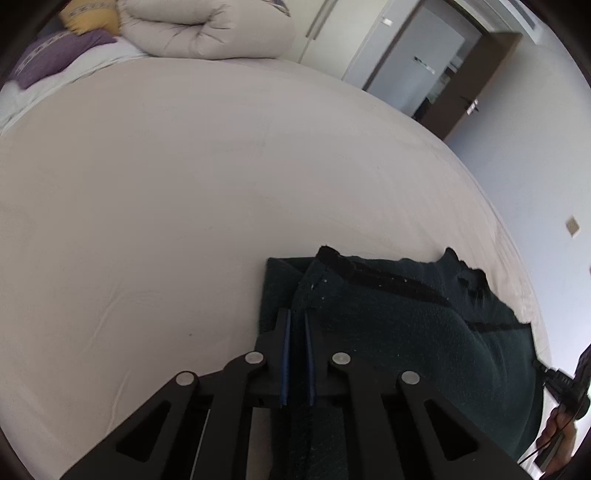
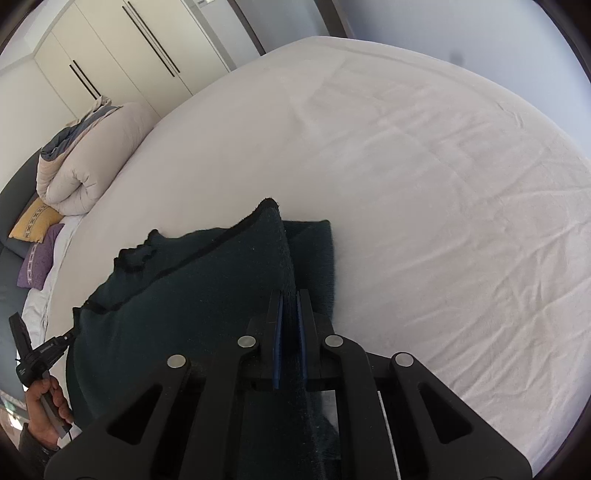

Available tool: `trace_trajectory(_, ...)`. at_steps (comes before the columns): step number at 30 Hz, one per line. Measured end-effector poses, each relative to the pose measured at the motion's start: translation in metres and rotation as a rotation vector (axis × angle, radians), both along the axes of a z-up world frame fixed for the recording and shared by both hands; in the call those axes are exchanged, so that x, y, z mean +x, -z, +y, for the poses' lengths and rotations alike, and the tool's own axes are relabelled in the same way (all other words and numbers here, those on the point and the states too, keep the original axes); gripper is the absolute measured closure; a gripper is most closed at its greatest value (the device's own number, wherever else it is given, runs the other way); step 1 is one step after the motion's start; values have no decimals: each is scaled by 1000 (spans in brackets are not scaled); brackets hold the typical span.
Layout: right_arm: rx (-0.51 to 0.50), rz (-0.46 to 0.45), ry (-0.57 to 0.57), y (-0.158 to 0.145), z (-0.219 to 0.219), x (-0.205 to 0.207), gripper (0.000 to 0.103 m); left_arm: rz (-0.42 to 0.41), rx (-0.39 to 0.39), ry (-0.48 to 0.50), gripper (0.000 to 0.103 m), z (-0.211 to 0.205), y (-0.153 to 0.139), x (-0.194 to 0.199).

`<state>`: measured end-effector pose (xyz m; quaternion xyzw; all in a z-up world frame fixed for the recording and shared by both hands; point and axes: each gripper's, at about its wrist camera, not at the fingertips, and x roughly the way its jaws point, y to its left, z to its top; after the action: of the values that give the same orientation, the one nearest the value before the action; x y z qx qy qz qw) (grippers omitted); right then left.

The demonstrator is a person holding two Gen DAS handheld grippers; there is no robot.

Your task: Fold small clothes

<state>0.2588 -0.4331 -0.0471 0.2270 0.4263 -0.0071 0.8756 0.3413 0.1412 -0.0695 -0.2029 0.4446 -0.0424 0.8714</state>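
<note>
The left gripper (image 1: 297, 317) is pinched tight on one edge of the dark green garment (image 1: 388, 332), and the right gripper (image 2: 290, 297) is clamped on its other edge. The garment hangs between them over the near part of the white bed (image 2: 443, 184), a rolled duvet (image 1: 207, 29) lying at the far end

I saw a bed (image 2: 424, 177) with a white sheet, a rolled beige duvet (image 1: 207, 27) by yellow (image 2: 33, 221) and purple pillows (image 2: 37, 258), and cream wardrobe doors (image 2: 122, 48) beyond.
</note>
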Motion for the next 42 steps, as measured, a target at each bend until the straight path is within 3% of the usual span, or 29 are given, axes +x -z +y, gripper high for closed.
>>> trace_trajectory(4, 86, 39, 1, 16, -8, 3, 97, 11, -46, -31, 93, 6, 3, 1)
trace_trajectory(8, 70, 52, 10, 10, -6, -3, 96, 11, -109, -61, 92, 12, 4, -1)
trace_trajectory(9, 66, 54, 16, 8, -5, -6, 96, 10, -111, -66, 88, 11, 3, -2)
trace_trajectory(10, 65, 53, 21, 5, -5, -9, 96, 9, -96, -82, 75, 13, 0, -6)
trace_trajectory(12, 60, 33, 29, -2, -3, -19, 95, -3, -90, -104, 62, 15, -4, -14)
trace_trajectory(14, 38, 8, 35, -8, -1, -33, 92, -13, -99, -124, 53, 21, -7, -27)
trace_trajectory(17, 35, -12, 27, -12, 2, -55, 84, -22, -140, -109, 40, 23, -7, -50)
trace_trajectory(19, 34, -12, 20, -9, 4, -68, 59, -13, -128, -70, 34, 18, -5, -66)
trace_trajectory(20, 36, -16, 19, -8, 4, -73, 52, -5, -117, -45, 33, 14, -3, -73)
trace_trajectory(22, 31, -15, -11, -4, 9, -81, 50, 5, -104, -17, 33, 6, 2, -85)
trace_trajectory(24, 9, -22, -41, -3, 14, -87, 56, 2, -103, -8, 32, 2, 6, -95)
trace_trajectory(25, -28, -32, -51, -6, 18, -91, 69, 3, -105, -9, 32, 2, 8, -97)
trace_trajectory(26, -50, -33, -50, -7, 20, -94, 73, 2, -108, -11, 32, 2, 9, -98)
trace_trajectory(32, -54, -52, -34, -12, 11, -106, 97, 11, -82, 5, 32, -3, 13, -98)
trace_trajectory(42, 80, 12, 16, 19, -18, -123, 98, -11, -44, 27, 37, -2, 18, -104)
